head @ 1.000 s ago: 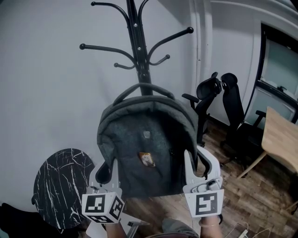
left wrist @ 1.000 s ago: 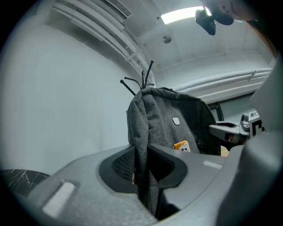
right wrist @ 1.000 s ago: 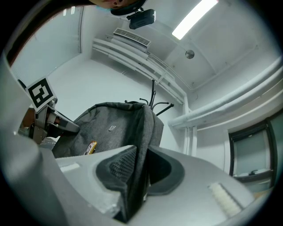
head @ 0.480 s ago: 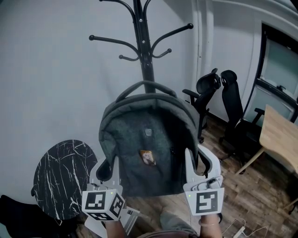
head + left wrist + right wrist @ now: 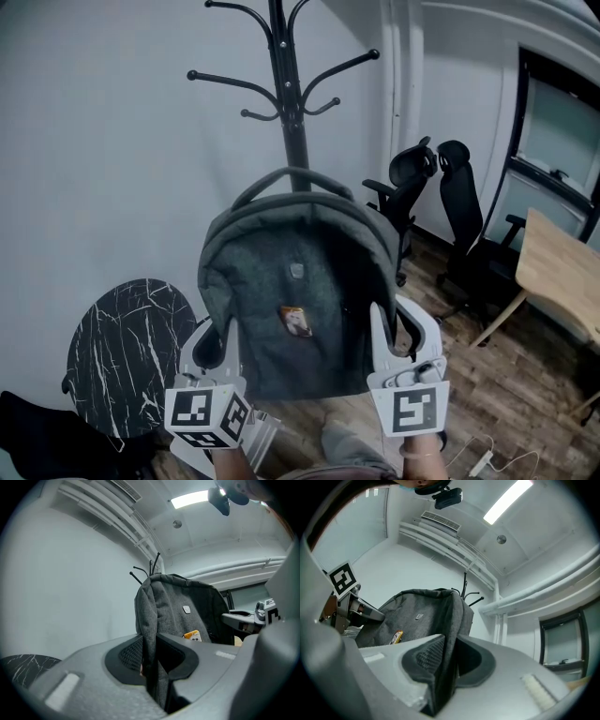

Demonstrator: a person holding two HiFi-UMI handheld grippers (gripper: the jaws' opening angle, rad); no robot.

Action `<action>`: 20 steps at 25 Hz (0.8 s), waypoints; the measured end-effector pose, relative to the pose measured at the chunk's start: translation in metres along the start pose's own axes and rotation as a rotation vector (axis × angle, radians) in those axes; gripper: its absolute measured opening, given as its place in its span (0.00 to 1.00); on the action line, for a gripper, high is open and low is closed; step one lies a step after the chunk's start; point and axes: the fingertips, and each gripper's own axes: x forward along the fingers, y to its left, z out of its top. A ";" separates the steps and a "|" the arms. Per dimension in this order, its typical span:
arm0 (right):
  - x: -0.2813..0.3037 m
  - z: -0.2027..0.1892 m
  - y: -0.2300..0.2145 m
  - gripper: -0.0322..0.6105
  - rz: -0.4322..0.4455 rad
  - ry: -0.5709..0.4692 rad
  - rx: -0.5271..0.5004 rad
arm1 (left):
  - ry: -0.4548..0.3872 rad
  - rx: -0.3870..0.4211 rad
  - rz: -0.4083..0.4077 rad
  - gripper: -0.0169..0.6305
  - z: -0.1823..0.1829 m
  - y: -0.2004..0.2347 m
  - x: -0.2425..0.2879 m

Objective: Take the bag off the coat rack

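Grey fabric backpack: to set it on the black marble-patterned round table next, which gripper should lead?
Left, probably. The left gripper is shut on the edge of the grey fabric backpack nearest the black marble-patterned round table. The right gripper grips the opposite edge, away from the table.

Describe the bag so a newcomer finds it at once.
Find the black coat rack against the white wall. In front of its pole, clamped between left gripper and right gripper, is the bag: grey fabric with a small orange tag, unlike the black chairs nearby.
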 end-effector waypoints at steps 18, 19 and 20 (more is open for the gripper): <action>-0.076 0.024 0.013 0.15 -0.011 0.015 -0.016 | -0.003 -0.020 -0.009 0.13 -0.002 -0.023 -0.074; -0.081 0.025 0.013 0.15 -0.013 0.018 -0.018 | -0.003 -0.020 -0.012 0.13 -0.002 -0.025 -0.078; -0.086 0.026 0.014 0.15 -0.014 0.021 -0.020 | -0.001 -0.021 -0.014 0.13 -0.002 -0.027 -0.081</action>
